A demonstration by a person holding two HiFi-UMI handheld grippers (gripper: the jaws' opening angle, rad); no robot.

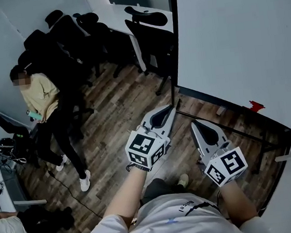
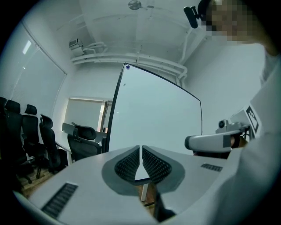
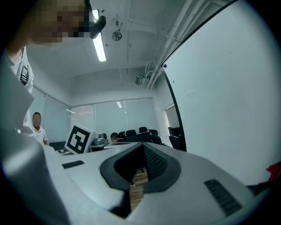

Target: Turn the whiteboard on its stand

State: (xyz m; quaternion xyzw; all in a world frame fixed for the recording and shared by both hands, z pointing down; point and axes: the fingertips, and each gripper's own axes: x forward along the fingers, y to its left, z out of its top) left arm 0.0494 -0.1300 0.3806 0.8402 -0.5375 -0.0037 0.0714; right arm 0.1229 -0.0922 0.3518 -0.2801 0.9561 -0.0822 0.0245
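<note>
Background only: meeting room with two bystanders.
Person in a beige top [image 1: 38, 94] stands on the wood-plank floor [image 1: 118, 106], just beside a cluster of black office chairs [image 1: 68, 33]. One more black chair [image 1: 149, 34] sits at a white desk [image 1: 123, 16]. Second person [image 1: 12, 230] at lower left, partly cut off. Black cable [image 1: 73, 192] runs near the standing person's feet. Overhead: strip light [image 3: 100, 46], white pipes [image 2: 131, 59].

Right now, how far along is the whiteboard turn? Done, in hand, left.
Done: nothing that shows. The whiteboard sits on its stand, and one moment cannot tell whether it has been turned.
In hand: nothing. The left gripper and right gripper are both shut, empty and short of the board's edge.
Left: probably reaching the board and swinging it round.
</note>
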